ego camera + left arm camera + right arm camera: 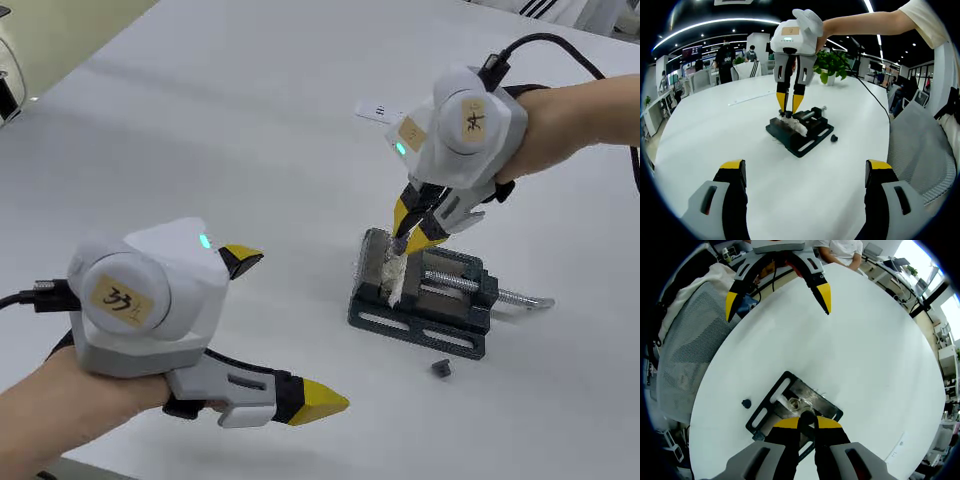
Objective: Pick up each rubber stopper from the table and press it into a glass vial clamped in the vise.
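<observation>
A dark bench vise sits on the white table and clamps a glass vial packed in white padding. My right gripper points down just over the vial, shut on a dark rubber stopper. Another rubber stopper lies loose on the table beside the vise. My left gripper hovers open and holding nothing, well to the left of the vise.
The vise's screw handle sticks out to the right. A white paper label lies farther back on the table. A grey mesh chair stands at the table's edge. People sit in the office beyond.
</observation>
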The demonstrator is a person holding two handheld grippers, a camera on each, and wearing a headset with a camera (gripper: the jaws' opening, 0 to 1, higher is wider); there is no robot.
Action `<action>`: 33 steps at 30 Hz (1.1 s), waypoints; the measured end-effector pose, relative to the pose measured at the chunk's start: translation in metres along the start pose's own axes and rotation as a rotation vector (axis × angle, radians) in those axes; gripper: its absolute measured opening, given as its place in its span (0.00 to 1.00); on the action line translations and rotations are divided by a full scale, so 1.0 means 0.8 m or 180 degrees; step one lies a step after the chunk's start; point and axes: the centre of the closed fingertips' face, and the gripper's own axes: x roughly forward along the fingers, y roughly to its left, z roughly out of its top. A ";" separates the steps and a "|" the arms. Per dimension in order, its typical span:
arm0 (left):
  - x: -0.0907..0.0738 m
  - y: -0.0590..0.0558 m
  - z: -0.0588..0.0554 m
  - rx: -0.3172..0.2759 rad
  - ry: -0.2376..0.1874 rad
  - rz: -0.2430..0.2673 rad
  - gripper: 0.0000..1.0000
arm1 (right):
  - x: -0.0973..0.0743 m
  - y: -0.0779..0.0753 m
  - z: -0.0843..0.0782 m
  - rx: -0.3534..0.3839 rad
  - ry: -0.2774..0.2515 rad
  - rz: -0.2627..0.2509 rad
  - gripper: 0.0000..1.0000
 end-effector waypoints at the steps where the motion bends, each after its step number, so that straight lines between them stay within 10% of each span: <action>1: 0.000 -0.001 0.000 -0.0004 0.0004 -0.0002 0.99 | 0.000 0.000 0.000 0.0015 0.0013 0.0006 0.05; 33: 0.007 -0.005 0.003 -0.0026 -0.0046 -0.0044 0.98 | -0.001 0.005 0.006 0.1347 0.0097 -0.0065 0.04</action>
